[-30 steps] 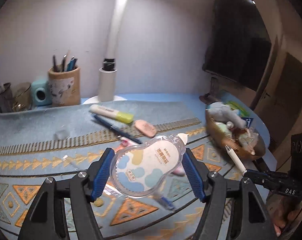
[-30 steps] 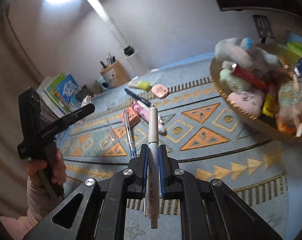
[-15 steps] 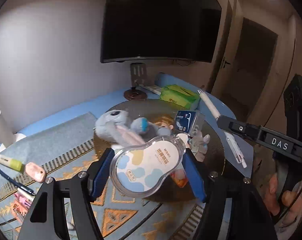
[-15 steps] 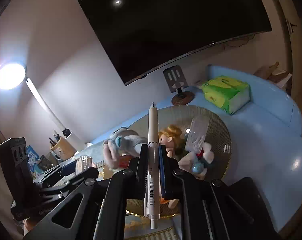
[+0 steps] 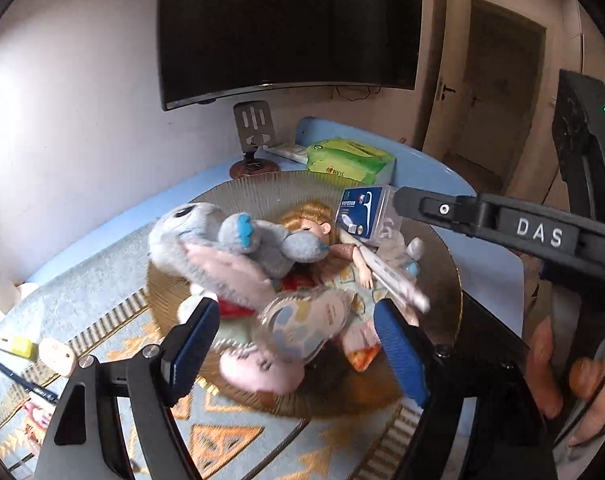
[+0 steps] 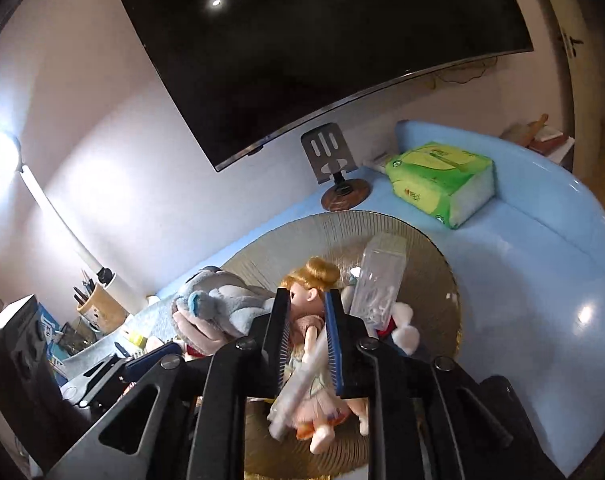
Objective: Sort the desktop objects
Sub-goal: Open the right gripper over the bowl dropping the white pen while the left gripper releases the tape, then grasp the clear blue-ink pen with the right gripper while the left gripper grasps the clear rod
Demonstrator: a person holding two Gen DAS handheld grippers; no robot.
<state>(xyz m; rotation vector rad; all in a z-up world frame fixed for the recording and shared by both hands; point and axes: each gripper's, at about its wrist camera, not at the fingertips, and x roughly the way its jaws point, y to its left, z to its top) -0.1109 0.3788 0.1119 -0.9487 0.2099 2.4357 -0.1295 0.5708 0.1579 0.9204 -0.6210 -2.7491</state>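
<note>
My left gripper (image 5: 294,348) stands open over the round gold tray (image 5: 262,192). The clear correction tape (image 5: 302,328) is blurred between its blue pads and touches neither of them. In the right wrist view my right gripper (image 6: 307,332) is open too, and the white pen (image 6: 302,380) tilts loose below its pads, above the doll (image 6: 310,280). From the left wrist view the same pen (image 5: 394,284) is a blur over the toys. A grey plush (image 5: 206,236) and a blue floss box (image 5: 360,212) fill the tray.
A green tissue pack (image 5: 350,158) and a phone stand (image 5: 254,140) sit behind the tray, under a wall screen. A highlighter (image 5: 14,346), a pink eraser (image 5: 56,356) and a dark pen (image 5: 22,380) lie on the patterned mat at left. A hand (image 5: 562,380) holds the right gripper's handle.
Both grippers swung from the mat to above the tray, then opened. The correction tape and the white pen have left the pads and are dropping toward the toys.
</note>
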